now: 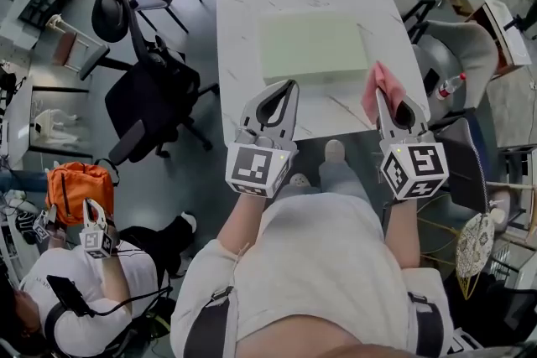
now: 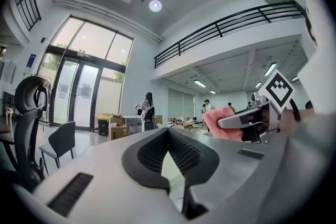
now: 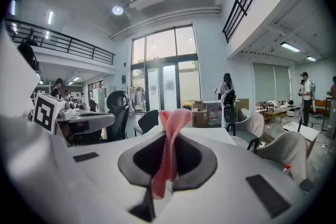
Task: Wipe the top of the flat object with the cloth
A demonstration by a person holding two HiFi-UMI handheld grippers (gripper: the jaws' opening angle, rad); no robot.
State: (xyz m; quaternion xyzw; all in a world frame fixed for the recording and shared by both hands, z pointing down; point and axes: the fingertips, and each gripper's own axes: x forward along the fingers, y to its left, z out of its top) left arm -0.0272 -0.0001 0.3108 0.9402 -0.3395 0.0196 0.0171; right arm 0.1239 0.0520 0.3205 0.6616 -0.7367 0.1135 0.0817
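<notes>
Right gripper (image 1: 379,101): clamped on pink fabric cloth (image 1: 382,78), over near right edge of white table (image 1: 243,12).
Left gripper (image 1: 289,88): jaws together, empty.
Pale green flat rectangular slab (image 1: 312,46): mid-table.
Technique: probably lay cloth flat, sweep edge to edge.

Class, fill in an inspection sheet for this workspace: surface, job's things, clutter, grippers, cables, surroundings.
Surface: white marble-patterned table.
Job's things: pale green flat rectangular pad lying on the table; pink cloth held by the right gripper near the pad's right corner.
Clutter: nothing seen on the table.
Grippers: left gripper shut, empty, at the table's near edge; right gripper shut on the pink cloth.
Cables: black cable on a second person at lower left.
Surroundings: black office chairs, beige chairs, orange bag.
</notes>
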